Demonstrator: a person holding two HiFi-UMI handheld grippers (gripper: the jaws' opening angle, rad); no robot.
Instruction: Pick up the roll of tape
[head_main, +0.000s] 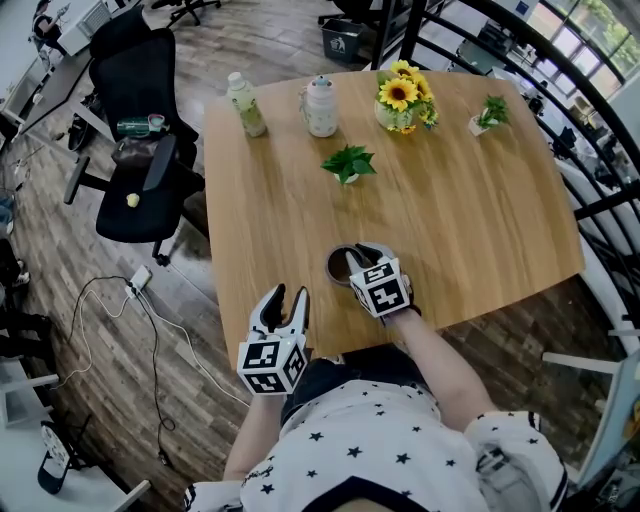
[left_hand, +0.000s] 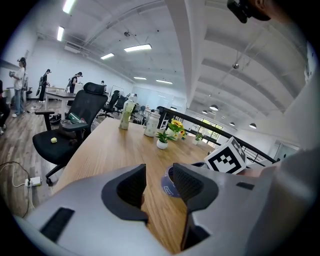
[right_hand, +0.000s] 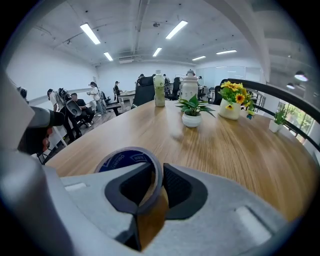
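Count of items on the wooden table (head_main: 480, 220):
- one roll of tape (head_main: 338, 266)
- one green-tinted bottle (head_main: 246, 105)
- one white lidded jar (head_main: 320, 107)
- one vase of sunflowers (head_main: 402, 100)
- two small potted plants, one near the table's middle (head_main: 348, 163) and one toward the far right edge (head_main: 490, 115)

Beside the table on the left stands one black office chair (head_main: 135, 170) with a small yellow ball (head_main: 132, 200) on its seat. One cable (head_main: 150, 340) trails across the wooden floor.

Two grippers are present, each carrying one marker cube.

The roll of tape lies flat on the table close to the near edge, about midway along it. It has a blue printed core.

The right gripper (head_main: 367, 256) is pitched steeply down onto the roll. Its forearm reaches forward from the person's body. One jaw sits inside the ring and the other outside. The two pads are drawn in on the roll's wall, which runs between them and meets both. The jaws are therefore partly closed, gripping that wall.

The left gripper (head_main: 290, 293) is held over the near left corner of the table, just left of the roll. It points forward at a shallow downward tilt. Its jaws stand apart with only bare tabletop showing in the gap, and it holds nothing. In the left gripper view the roll shows just beyond the right-hand jaw, clear of it.
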